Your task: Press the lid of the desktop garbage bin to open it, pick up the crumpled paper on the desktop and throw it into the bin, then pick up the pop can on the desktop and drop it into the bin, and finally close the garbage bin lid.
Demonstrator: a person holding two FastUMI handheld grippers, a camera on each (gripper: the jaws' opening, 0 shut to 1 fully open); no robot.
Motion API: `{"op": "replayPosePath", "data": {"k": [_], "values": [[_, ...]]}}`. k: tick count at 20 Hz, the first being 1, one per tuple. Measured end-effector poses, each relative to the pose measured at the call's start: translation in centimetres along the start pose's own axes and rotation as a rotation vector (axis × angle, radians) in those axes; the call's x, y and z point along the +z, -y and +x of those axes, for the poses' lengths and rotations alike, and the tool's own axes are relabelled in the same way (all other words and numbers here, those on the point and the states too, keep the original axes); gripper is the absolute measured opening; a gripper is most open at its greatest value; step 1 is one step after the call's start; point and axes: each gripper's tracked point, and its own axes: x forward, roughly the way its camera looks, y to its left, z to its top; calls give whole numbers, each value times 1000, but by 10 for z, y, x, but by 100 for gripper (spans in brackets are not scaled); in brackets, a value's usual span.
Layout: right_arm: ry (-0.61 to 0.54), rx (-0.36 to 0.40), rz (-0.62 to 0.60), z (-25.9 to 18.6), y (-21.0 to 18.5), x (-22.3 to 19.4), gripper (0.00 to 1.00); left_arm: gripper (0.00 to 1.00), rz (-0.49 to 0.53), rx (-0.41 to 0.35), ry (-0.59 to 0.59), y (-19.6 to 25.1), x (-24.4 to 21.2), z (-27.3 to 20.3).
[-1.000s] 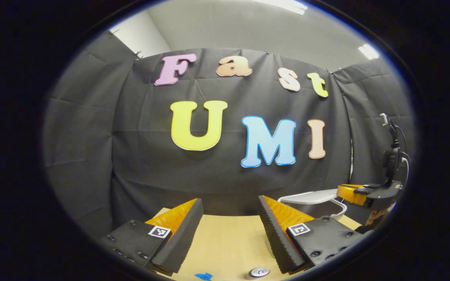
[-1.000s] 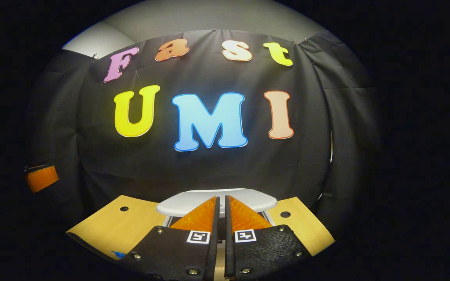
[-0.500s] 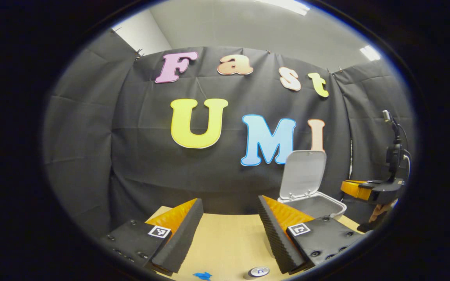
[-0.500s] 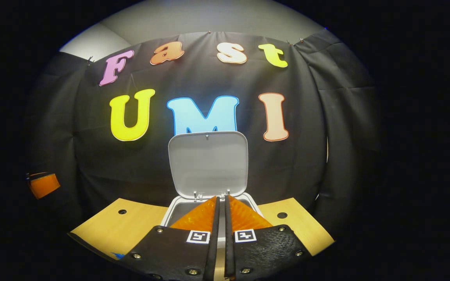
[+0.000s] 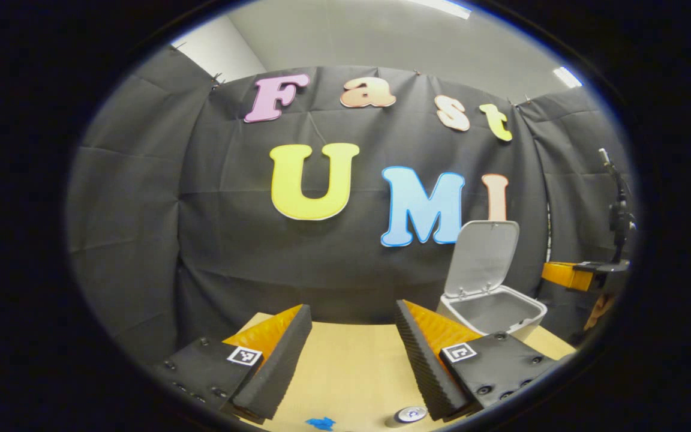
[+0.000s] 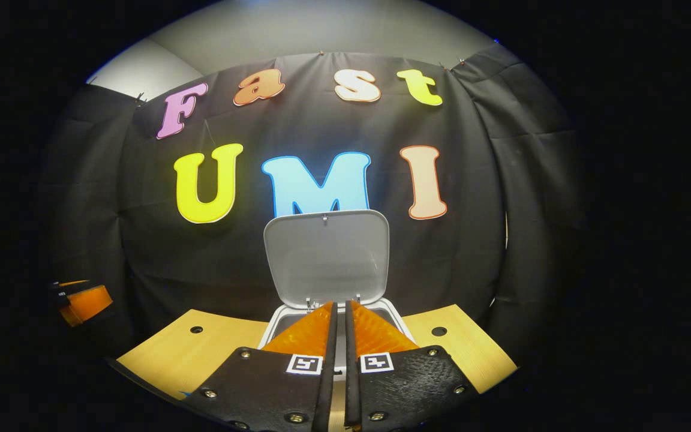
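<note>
A: How far along?
B: The bin (image 5: 492, 309) at the counter's (image 5: 351, 366) far right corner has its lid (image 6: 326, 257) up; opening looks done.
A: The claws?
B: Left claw (image 5: 351, 348) gapes wide, empty; right claw (image 6: 339, 336) nearly closed, empty.
A: What's left?
B: The paper, then the can (image 5: 410, 414) at the near edge, then closing.

Two handheld grippers with wedge-shaped fingers

Each of the left gripper (image 5: 354, 354) and right gripper (image 6: 339, 360) has ridged finger faces, flat plates studded with screws, and a small square black-and-white marker per finger.
</note>
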Motion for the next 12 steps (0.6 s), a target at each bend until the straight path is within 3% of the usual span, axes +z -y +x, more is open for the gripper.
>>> {"op": "replayPosePath", "data": {"k": [1,4,5,6,8,9,10,12], "values": [[-2,-2,0,0,1,0,9,100,-10,4,-7,-5,-4,0],[-5,1,10,-1,1,0,9,100,-11,13,-19,-21,-17,0],[-5,2,9,-1,0,0,9,93,-8,5,-22,-24,-23,1],[-7,3,6,-2,0,0,9,100,-9,-2,-35,-27,-31,2],[-13,2,3,-2,0,-3,9,100,-16,-17,-66,-32,-49,6],[-15,1,1,-2,1,-3,9,100,-20,-22,-91,-34,-60,9],[-15,1,0,-2,0,-3,9,94,-22,-24,-117,-36,-76,10],[-17,-3,-7,-4,2,-4,9,94,-17,-21,-174,-41,-109,10]]}}
